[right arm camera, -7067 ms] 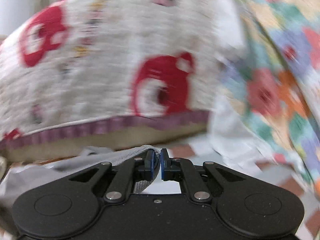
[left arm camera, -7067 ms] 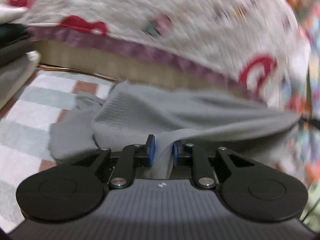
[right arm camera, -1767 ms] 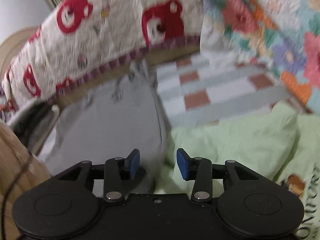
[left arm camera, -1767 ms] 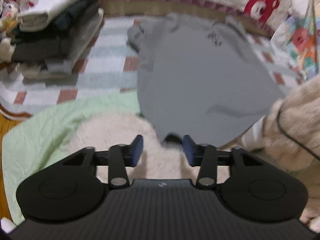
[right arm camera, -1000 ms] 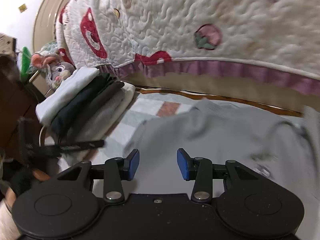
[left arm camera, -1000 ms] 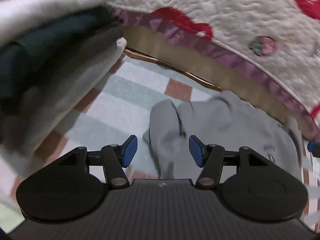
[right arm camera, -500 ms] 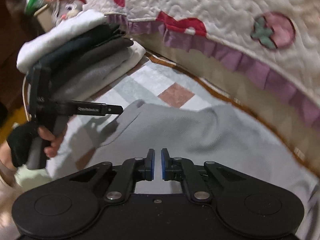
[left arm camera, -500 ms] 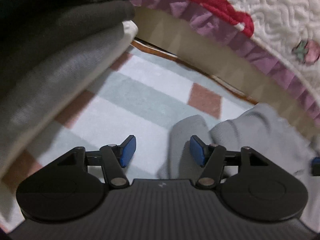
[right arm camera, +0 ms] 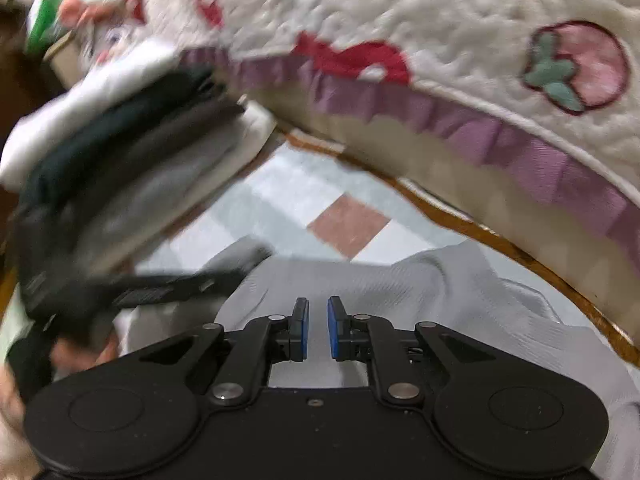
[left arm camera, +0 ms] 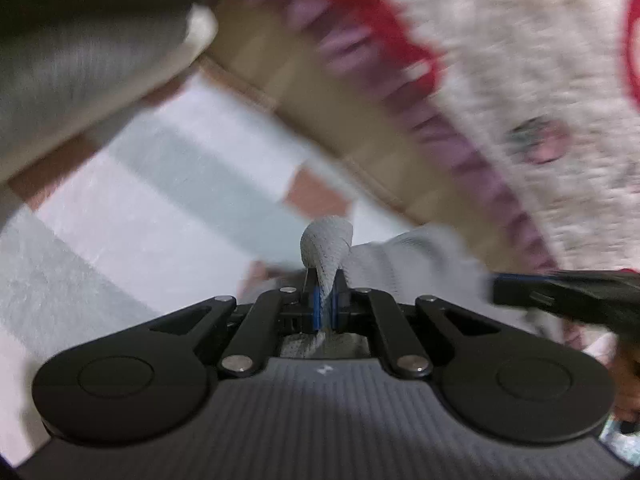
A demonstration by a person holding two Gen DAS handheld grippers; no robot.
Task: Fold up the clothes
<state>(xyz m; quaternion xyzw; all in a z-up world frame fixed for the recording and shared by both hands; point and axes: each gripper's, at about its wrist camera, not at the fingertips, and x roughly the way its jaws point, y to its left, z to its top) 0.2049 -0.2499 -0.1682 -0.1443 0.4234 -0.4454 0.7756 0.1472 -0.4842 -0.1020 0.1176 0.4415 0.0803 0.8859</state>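
The grey shirt (right arm camera: 400, 288) lies on the checked mat (right arm camera: 280, 196) in front of the quilted bed edge. My left gripper (left arm camera: 326, 304) is shut on a pinch of the shirt's edge, and a small grey fold (left arm camera: 326, 244) stands up above its blue pads. Just above the shirt's upper part, my right gripper (right arm camera: 318, 328) has its jaws opening, with a narrow gap and no cloth between the pads. The left gripper (right arm camera: 180, 284) shows in the right wrist view as a blurred dark bar at the shirt's left edge, a hand (right arm camera: 80, 352) behind it. The right gripper (left arm camera: 560, 292) enters the left wrist view from the right.
A stack of folded clothes (right arm camera: 120, 148) sits left of the shirt, close to the left gripper. A white quilt (right arm camera: 440, 20) with red shapes, a strawberry and a purple frill overhangs the mat behind. A plush toy (right arm camera: 104, 28) sits beyond the stack.
The left jaws stood wide around the shirt's edge and have shut on it. The right jaws, nearly together half a second ago, have parted a little. Both grippers came lower and closer.
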